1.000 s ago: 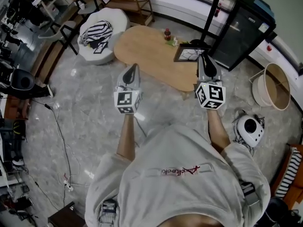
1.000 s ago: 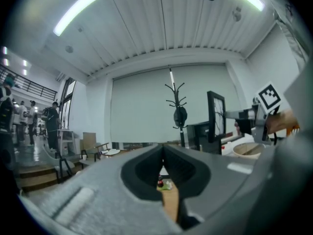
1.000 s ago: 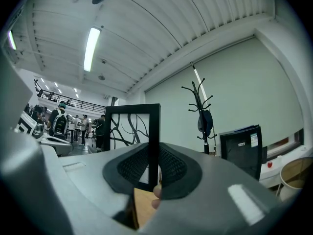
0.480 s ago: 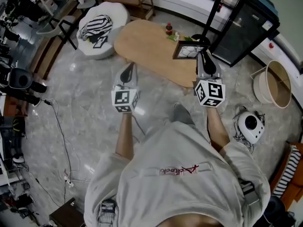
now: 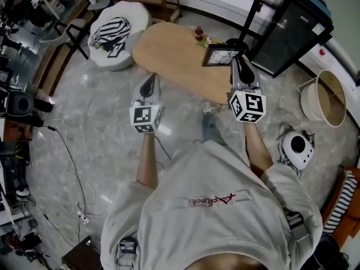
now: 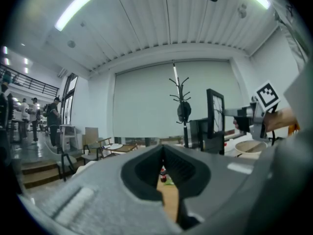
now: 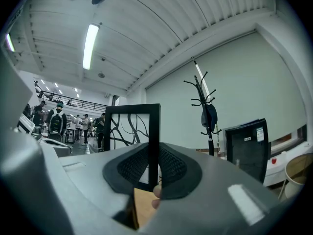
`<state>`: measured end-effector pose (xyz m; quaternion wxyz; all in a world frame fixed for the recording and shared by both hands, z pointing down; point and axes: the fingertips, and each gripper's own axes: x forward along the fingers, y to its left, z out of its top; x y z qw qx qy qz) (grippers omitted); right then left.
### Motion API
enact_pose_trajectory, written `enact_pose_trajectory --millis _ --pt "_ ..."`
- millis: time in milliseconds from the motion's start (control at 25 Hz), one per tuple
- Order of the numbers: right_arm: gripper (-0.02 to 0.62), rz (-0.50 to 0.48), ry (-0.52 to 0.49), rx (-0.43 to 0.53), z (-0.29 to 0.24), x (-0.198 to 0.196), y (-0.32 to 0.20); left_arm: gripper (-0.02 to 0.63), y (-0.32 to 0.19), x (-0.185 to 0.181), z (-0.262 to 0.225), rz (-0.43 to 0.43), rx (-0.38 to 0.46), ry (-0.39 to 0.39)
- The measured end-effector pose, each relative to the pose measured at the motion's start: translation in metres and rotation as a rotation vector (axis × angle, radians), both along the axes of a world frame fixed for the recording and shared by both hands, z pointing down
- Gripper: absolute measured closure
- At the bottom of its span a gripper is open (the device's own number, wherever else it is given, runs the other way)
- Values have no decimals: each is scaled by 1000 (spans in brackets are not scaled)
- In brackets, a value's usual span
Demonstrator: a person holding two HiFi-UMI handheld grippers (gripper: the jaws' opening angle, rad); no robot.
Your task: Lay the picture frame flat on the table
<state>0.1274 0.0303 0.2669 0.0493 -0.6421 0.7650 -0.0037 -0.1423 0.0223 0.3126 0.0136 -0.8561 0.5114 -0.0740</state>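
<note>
Stepped in closer than a second ago, bringing a shoe into view below the near rim of the table. Still pinching the right edge of the picture frame between the jaws of the right gripper, upright at the table's 3 o'clock end, so probably not yet begun laying it down. Left gripper idle at 9 o'clock, jaws nearly together on nothing. Bare top toward 9 o'clock of the frame, bottle at 11, rim close at 6: best tipped inward.
</note>
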Motion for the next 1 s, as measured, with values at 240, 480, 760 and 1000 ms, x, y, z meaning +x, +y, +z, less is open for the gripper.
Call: enact_pose_trajectory --millis 240,480,760,1000 --pt "529 2 2 -5 5 6 -35 604 -37 11 6 12 -3 8" --pt "529 -8 5 -1 0 5 -90 604 -92 13 -3 7 25 9" --pt "529 -35 10 -6 -5 9 -161 604 -161 15 -12 -25 32 19" --pt "529 -76 1 -5 -11 13 -219 604 -208 25 -18 -55 28 15"
